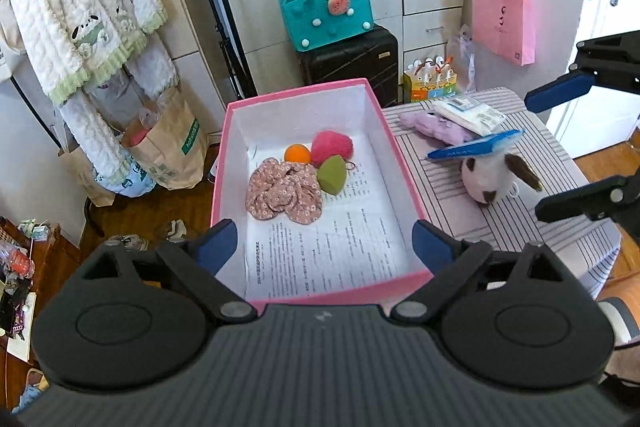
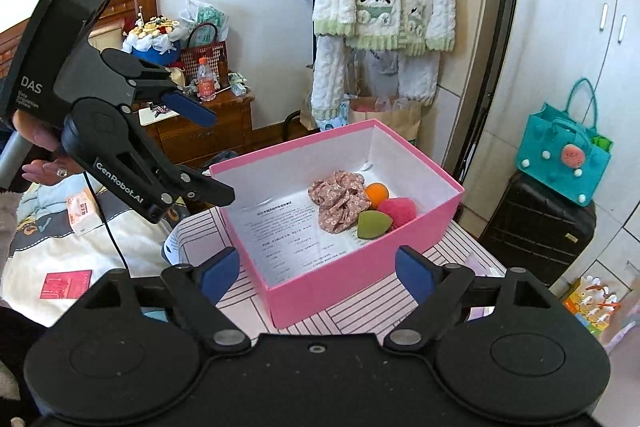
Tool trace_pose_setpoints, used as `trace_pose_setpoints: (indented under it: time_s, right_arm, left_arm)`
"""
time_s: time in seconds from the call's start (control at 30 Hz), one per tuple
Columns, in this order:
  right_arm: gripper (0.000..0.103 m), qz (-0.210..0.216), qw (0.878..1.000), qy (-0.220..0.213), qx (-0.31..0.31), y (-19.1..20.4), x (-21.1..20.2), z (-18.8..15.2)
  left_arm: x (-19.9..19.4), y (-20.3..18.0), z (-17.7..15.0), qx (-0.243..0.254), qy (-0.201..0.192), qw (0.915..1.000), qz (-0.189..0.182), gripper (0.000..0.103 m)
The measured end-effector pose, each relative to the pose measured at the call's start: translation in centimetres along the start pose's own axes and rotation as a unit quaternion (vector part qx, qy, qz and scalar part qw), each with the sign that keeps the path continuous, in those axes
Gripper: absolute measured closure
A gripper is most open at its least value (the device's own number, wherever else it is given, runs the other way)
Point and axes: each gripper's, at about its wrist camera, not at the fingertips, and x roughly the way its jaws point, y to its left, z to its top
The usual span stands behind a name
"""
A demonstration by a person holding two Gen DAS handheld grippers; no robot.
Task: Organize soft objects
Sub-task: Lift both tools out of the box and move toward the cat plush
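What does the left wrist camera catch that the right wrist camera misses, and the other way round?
Only the left wrist view shows the plush dog, the lilac pouch and a hanging pink bag. Only the right wrist view shows the wooden nightstand and the bed. Both show the pink box holding the floral scrunchie, orange ball, pink pom-pom and green sponge.

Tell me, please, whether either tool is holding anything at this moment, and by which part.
Nothing is held. The left tool and the right tool both stand open above the pink box, with nothing between their fingers.
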Motion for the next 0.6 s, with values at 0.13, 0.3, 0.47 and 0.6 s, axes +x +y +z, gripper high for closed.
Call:
trace_pose_setpoints:
  time_s: [0.13, 0.3, 0.47, 0.6]
  right_arm:
    - [0.012, -0.009, 1.000, -0.012, -0.003, 0.7, -1.4, -1.3]
    - [0.010, -0.020, 0.999, -0.032, 0.009, 1.5, -3.0, -3.5]
    - [0.010, -0.030, 0.998, -0.037, 0.035, 1.8, -3.6, -6.5]
    - [0.010, -0.039, 0.997, -0.040, 0.051, 1.7, -4.1, -9.0]
  left_arm:
    - [-0.6, -1.0, -0.8, 0.010, 0.006, 0.9997, -0.023, 0.003]
    - [-1.6, -3.4, -2.0, 0.039, -0.008, 0.9987, -0.033, 0.003]
    - [-1.7, -6.6, -3.1, 0.084, -0.013, 0.9960, -0.028, 0.003]
    - [-1.4, -8.6, -4.1, 0.090, -0.019, 0.9942, -0.056, 0.003]
